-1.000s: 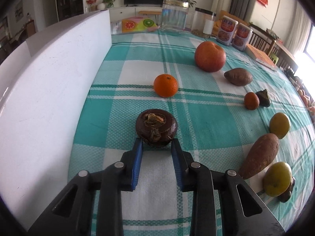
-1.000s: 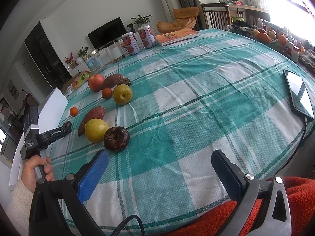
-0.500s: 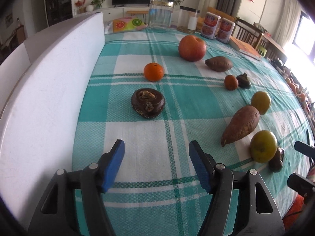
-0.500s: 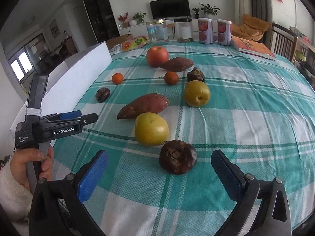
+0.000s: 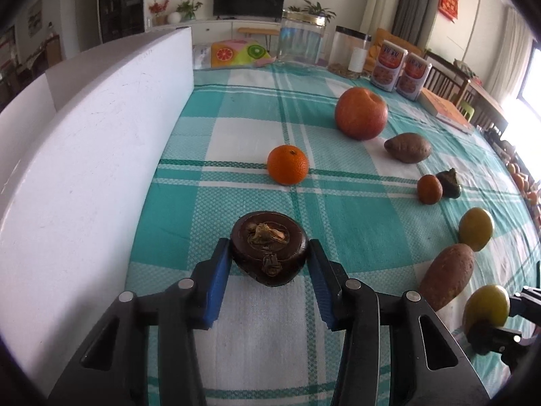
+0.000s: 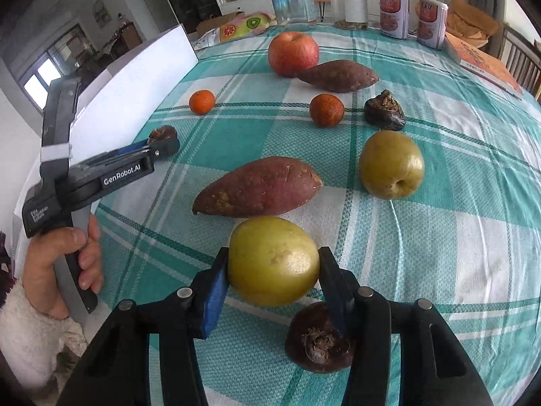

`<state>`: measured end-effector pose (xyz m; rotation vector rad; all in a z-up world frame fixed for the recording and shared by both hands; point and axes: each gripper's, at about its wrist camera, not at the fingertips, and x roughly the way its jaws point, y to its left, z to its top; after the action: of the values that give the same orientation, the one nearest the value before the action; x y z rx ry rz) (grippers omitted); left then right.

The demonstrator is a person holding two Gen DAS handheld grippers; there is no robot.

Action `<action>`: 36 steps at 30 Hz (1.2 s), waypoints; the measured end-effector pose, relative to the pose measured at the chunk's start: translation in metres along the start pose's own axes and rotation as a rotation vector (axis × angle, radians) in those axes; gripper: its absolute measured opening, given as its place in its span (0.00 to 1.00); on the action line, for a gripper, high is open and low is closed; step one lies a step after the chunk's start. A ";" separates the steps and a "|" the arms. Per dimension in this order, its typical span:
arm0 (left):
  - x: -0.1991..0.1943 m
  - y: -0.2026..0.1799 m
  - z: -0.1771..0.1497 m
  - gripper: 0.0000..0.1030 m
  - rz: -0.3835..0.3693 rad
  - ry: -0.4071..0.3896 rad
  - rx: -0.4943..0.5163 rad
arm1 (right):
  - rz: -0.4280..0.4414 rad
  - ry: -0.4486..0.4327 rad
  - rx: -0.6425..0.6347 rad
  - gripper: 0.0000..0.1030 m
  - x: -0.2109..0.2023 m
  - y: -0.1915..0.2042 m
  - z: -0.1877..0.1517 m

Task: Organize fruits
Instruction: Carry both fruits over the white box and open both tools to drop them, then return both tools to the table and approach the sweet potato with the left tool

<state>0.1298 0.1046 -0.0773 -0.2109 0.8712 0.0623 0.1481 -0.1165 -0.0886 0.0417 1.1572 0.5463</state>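
Observation:
My left gripper (image 5: pixel 268 265) is shut on a dark brown round fruit (image 5: pixel 268 252) resting on the checked tablecloth; it also shows in the right wrist view (image 6: pixel 162 135). My right gripper (image 6: pixel 272 270) is shut on a yellow-green pear (image 6: pixel 273 260) low over the cloth. A second dark brown fruit (image 6: pixel 318 338) lies just under its right finger. A sweet potato (image 6: pixel 258 186), another pear (image 6: pixel 391 164), two small oranges (image 6: pixel 202 101) (image 6: pixel 326 109), a red apple (image 6: pixel 293 53), a second sweet potato (image 6: pixel 338 75) and a dark shrivelled fruit (image 6: pixel 384 111) lie beyond.
A white board (image 5: pixel 77 169) stands along the table's left side. Glass jars (image 5: pixel 302 40), two tins (image 5: pixel 400 66) and a book (image 5: pixel 446 110) are at the far edge. A hand (image 6: pixel 54 267) holds the left gripper's handle.
Both grippers moved forward and closed. The left one closed on the dark brown fruit. The right one closed on the yellow-green pear.

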 end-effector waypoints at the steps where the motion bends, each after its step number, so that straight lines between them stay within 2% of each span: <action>1: -0.011 -0.001 -0.002 0.45 -0.039 -0.002 -0.011 | 0.029 -0.020 0.026 0.49 -0.008 -0.001 0.000; 3: -0.035 -0.009 -0.008 0.45 -0.114 0.000 -0.002 | 0.052 -0.052 0.045 0.49 -0.021 0.001 0.001; 8: -0.118 -0.018 -0.025 0.45 -0.336 0.018 0.008 | 0.019 -0.051 0.003 0.49 -0.031 0.030 0.001; 9: -0.136 -0.013 -0.026 0.45 -0.363 0.008 0.005 | 0.038 -0.055 -0.005 0.49 -0.035 0.039 0.000; 11: -0.171 0.005 -0.024 0.45 -0.366 -0.031 -0.001 | 0.093 -0.074 -0.024 0.49 -0.043 0.064 0.004; 13: -0.200 0.032 -0.019 0.45 -0.312 -0.092 -0.018 | 0.169 -0.095 -0.051 0.49 -0.050 0.097 0.009; 16: -0.220 0.083 -0.011 0.45 -0.159 -0.162 -0.069 | 0.279 -0.111 -0.121 0.49 -0.052 0.158 0.019; 18: -0.215 0.116 -0.009 0.45 -0.035 -0.170 -0.109 | 0.347 -0.092 -0.174 0.49 -0.043 0.201 0.024; 21: -0.196 0.161 -0.015 0.46 0.096 -0.145 -0.175 | 0.394 -0.045 -0.253 0.49 -0.019 0.258 0.024; 25: -0.183 0.199 -0.029 0.46 0.190 -0.120 -0.249 | 0.401 0.003 -0.327 0.49 0.013 0.310 0.019; 29: -0.174 0.215 -0.035 0.48 0.261 -0.111 -0.284 | 0.359 0.015 -0.378 0.50 0.037 0.340 0.016; 30: -0.172 0.217 -0.036 0.51 0.271 -0.112 -0.292 | 0.343 0.009 -0.386 0.51 0.039 0.344 0.015; 32: -0.170 0.217 -0.038 0.60 0.283 -0.118 -0.303 | 0.330 -0.011 -0.381 0.55 0.037 0.345 0.016; 33: -0.171 0.215 -0.038 0.62 0.287 -0.126 -0.304 | 0.329 -0.026 -0.372 0.61 0.033 0.341 0.017; 36: -0.172 0.199 -0.034 0.64 0.278 -0.153 -0.277 | 0.305 -0.089 -0.347 0.62 0.013 0.318 0.018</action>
<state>-0.0340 0.2978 0.0011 -0.3383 0.7323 0.4550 0.0442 0.1695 0.0052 -0.0571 0.9615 1.0005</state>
